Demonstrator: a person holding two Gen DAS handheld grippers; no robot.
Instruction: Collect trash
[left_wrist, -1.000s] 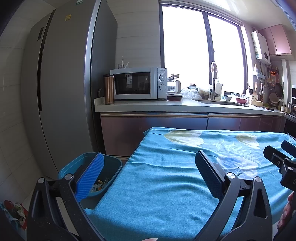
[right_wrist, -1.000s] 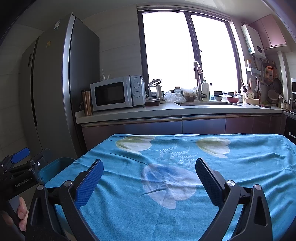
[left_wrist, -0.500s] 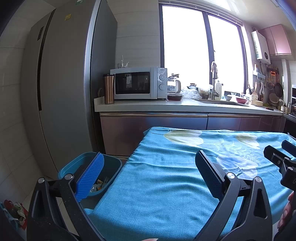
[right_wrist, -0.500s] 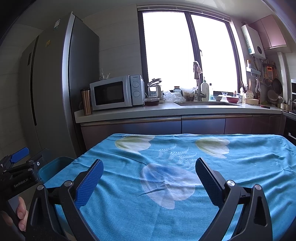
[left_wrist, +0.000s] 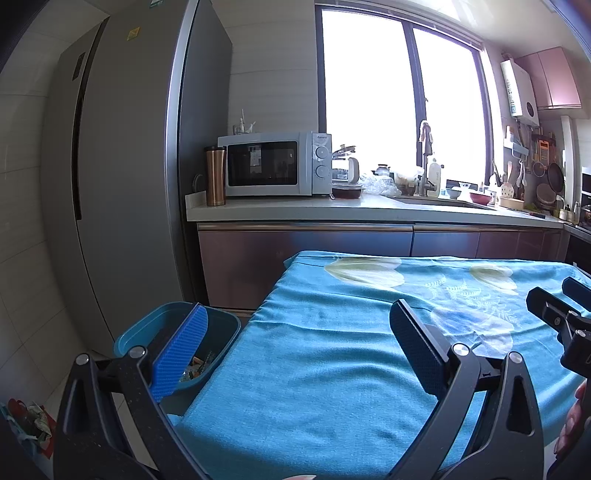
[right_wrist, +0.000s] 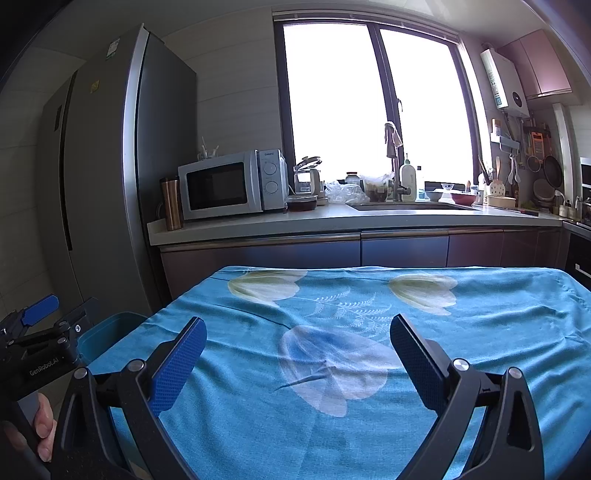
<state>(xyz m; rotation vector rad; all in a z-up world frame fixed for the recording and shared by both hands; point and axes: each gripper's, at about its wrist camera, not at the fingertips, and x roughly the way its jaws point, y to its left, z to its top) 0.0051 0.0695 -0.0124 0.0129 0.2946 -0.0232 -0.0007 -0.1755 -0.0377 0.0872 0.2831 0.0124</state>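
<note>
Nothing has moved since the earlier frames. Both the left gripper (left_wrist: 295, 350) and right gripper (right_wrist: 297, 354) gape wide, empty. Scraps in the bin (left_wrist: 218, 334) look light and crumpled; pinch an edge.

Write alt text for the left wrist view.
The open left gripper hovers over a table draped in a blue floral tablecloth, with a teal plastic trash bin holding scraps at the table's left edge. Behind stand a silver microwave and grey refrigerator.

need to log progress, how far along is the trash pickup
Looks nearly done: the blue tablecloth shows no litter, and scraps already lie in the teal bin. Nothing is in hand; the left gripper and right gripper are both open and empty. Crumpled scraps on the floor may remain.
</note>
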